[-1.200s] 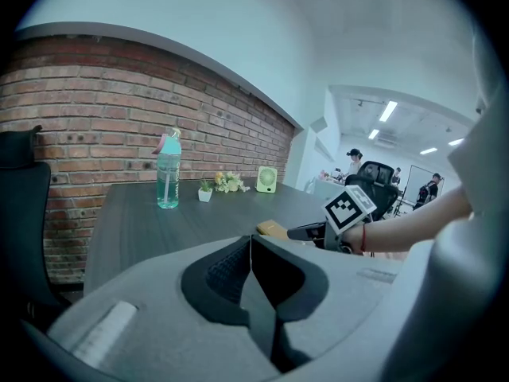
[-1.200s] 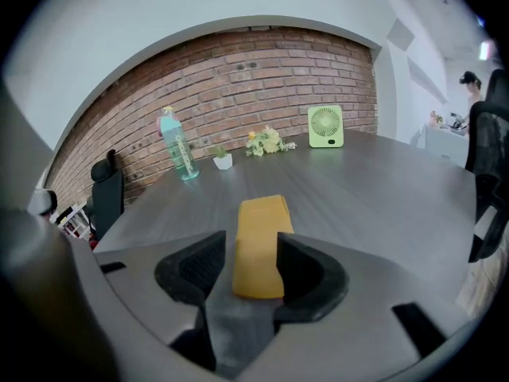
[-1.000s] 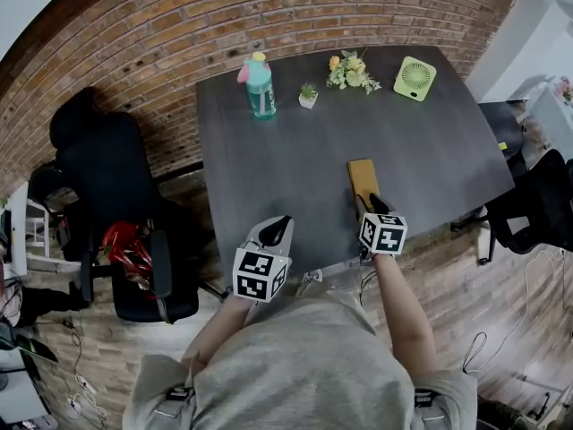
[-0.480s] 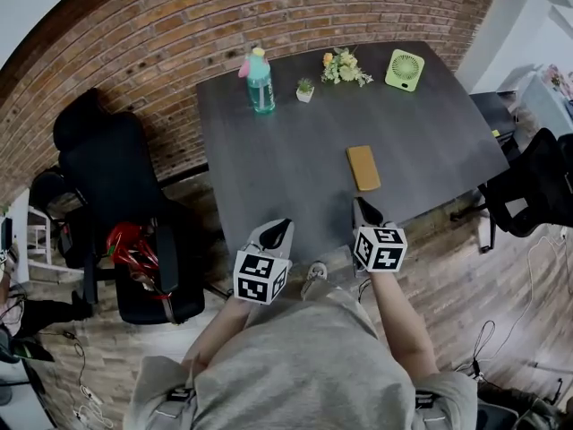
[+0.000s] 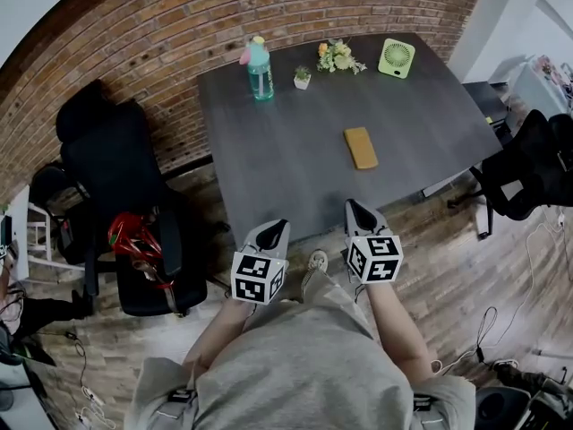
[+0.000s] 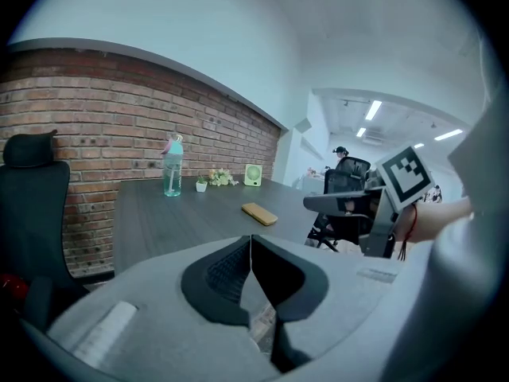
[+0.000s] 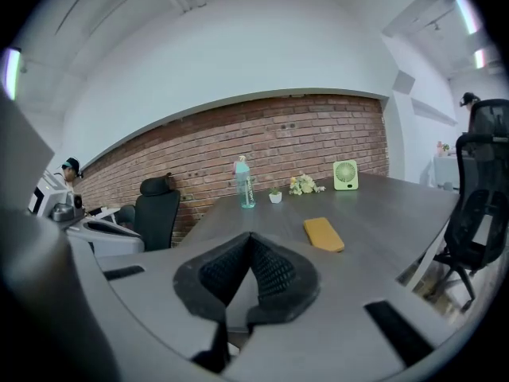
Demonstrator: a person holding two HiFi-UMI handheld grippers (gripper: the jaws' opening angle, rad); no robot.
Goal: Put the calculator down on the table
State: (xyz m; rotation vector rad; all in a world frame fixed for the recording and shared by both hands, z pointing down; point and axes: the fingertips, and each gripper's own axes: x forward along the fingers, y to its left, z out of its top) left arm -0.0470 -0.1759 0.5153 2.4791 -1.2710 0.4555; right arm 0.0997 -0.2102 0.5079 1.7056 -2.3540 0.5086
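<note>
The calculator (image 5: 361,147), a flat tan slab, lies on the dark grey table (image 5: 286,159), right of its middle; nothing touches it. It also shows in the left gripper view, calculator (image 6: 260,213), and in the right gripper view, calculator (image 7: 324,234). My right gripper (image 5: 355,209) hangs off the table's near edge, well short of the calculator, shut and empty. My left gripper (image 5: 277,229) is beside it over the floor, also shut with nothing held. In their own views the left gripper (image 6: 251,241) and right gripper (image 7: 251,241) show their pads meeting.
At the table's far edge stand a teal bottle (image 5: 260,68), a small potted plant (image 5: 303,78), flowers (image 5: 336,56) and a green fan (image 5: 395,58). A black office chair (image 5: 116,177) stands left of the table, another chair (image 5: 537,168) at the right. Brick wall behind.
My right gripper has let go of the calculator's near end, drawn back off the table and shut. The left gripper has drawn back too. The calculator stays on the table.
</note>
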